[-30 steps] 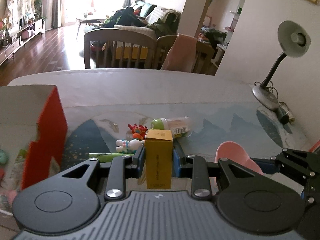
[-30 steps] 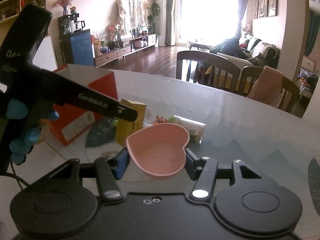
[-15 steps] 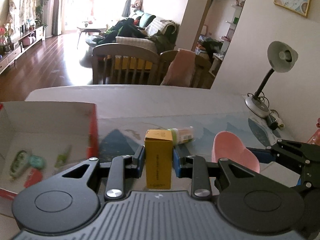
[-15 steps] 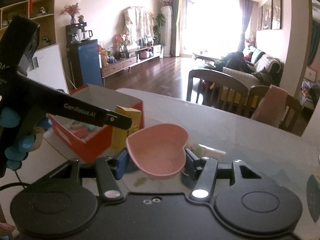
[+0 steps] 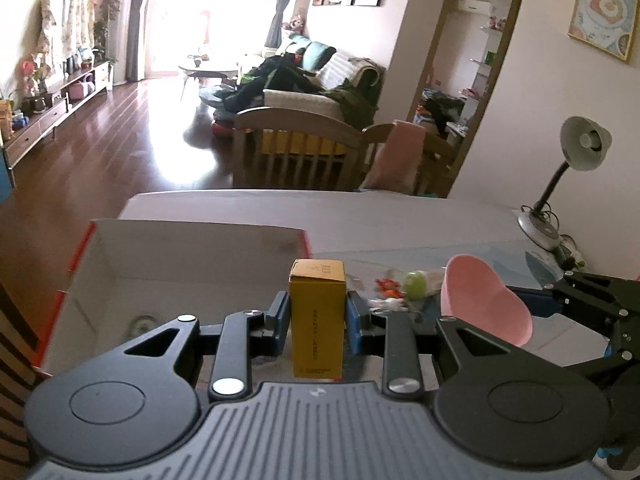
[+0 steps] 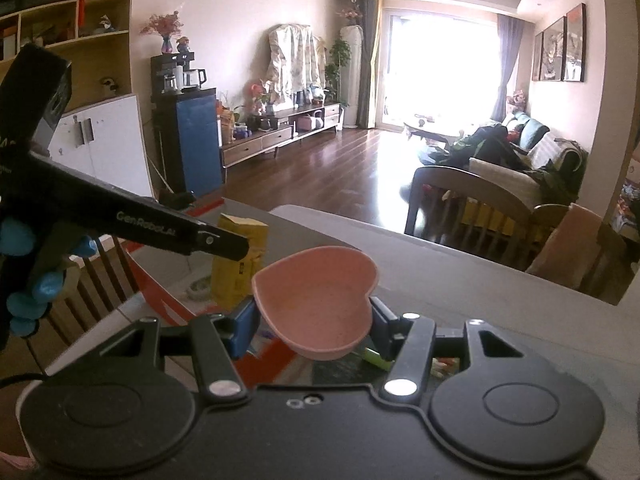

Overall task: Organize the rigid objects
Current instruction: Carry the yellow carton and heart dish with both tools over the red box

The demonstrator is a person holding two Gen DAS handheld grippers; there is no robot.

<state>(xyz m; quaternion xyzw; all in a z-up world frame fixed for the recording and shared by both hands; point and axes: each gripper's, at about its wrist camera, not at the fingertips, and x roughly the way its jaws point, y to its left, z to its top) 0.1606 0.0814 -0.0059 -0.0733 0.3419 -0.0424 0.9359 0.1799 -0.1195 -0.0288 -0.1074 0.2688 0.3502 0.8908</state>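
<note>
Item one, at nine o'clock: open red-sided box (image 5: 192,264), white inside, on the surface (image 5: 400,220).

Item two, at six o'clock: yellow carton (image 5: 318,316), upright, pinched at mid-height by the left tool (image 5: 318,320) over the box's right end. Likely light, stiff card; flat sides suit the grip.

Item three, at three o'clock: pink heart-shaped dish (image 6: 320,300), clamped across its rim by the right tool (image 6: 316,326). Probably light, smooth plastic, apt to slip.
</note>
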